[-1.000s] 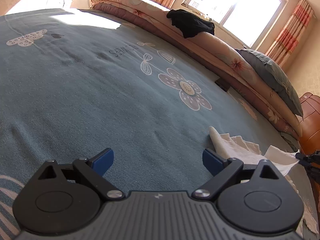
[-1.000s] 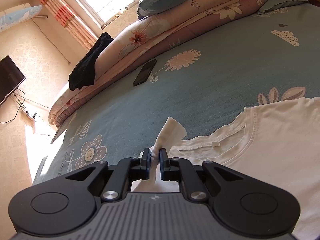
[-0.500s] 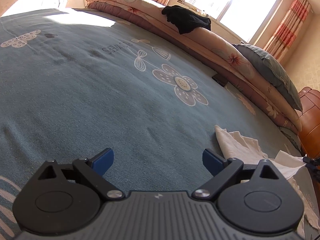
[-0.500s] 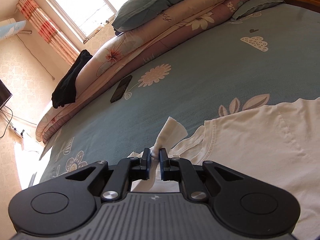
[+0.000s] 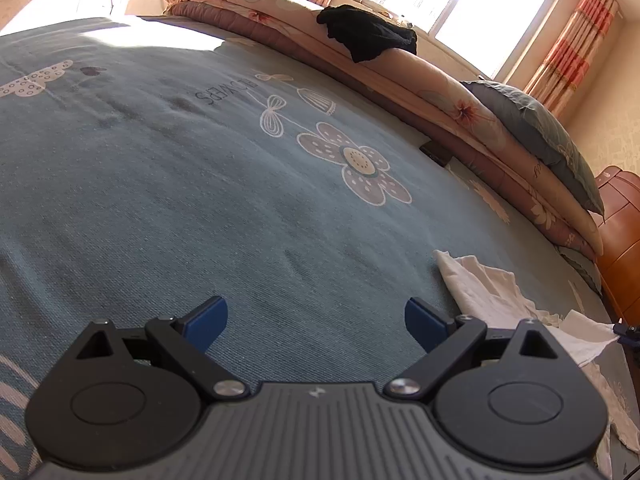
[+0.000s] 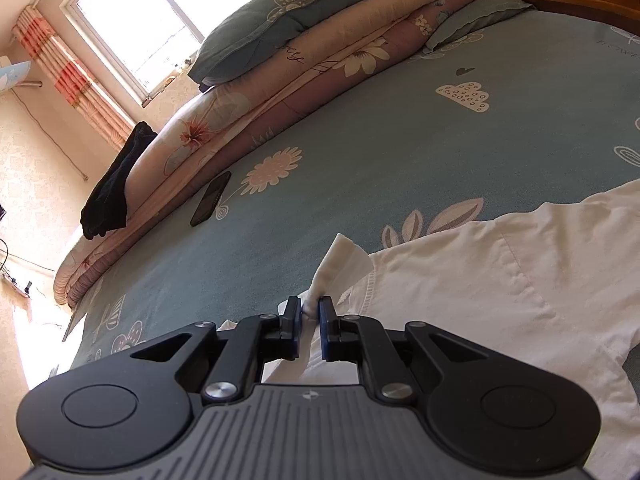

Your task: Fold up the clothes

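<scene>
The right tongs (image 6: 309,310) are clamped on a pinch of the white shirt (image 6: 520,280), which lies spread on the bed (image 6: 360,160), so this edge can be lifted. The left tongs (image 5: 316,320) stand wide apart over bare bedcover, free to take another corner.

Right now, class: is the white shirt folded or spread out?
Mostly spread: white shirt lies flat on the bed, one bunched edge pinched by the right gripper.
</scene>
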Action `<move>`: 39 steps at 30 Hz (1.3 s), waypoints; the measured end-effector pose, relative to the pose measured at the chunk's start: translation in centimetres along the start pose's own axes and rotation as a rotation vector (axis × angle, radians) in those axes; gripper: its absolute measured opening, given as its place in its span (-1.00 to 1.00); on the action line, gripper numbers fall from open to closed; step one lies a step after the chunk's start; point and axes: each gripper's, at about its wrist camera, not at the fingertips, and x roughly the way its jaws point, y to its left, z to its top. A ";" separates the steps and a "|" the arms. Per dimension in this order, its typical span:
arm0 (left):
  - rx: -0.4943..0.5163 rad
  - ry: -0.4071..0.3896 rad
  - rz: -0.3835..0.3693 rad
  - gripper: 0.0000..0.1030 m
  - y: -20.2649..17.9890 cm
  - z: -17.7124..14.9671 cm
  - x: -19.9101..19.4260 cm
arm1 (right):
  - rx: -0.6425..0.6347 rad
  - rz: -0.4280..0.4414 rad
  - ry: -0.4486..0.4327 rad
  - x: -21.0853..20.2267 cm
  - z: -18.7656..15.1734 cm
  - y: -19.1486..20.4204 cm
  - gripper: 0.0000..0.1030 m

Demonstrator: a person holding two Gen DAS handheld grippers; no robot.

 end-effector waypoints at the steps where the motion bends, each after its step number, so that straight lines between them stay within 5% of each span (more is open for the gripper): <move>1: 0.002 0.001 0.000 0.85 -0.1 0.0 0.0 | -0.012 -0.015 -0.001 0.0 -0.1 -0.1 -0.78; 15: 0.039 0.019 -0.016 0.85 -1.2 -0.2 0.4 | -0.066 -0.146 0.067 0.3 -3.6 -1.9 -0.79; 32: 0.116 0.036 -0.024 0.85 -3.3 -0.9 0.8 | -0.048 -0.247 0.015 -3.8 -7.6 -3.6 -0.78; 39: 0.126 0.038 -0.024 0.85 -3.5 -1.0 0.8 | 0.053 -0.275 0.090 -3.5 -8.2 -5.4 -0.53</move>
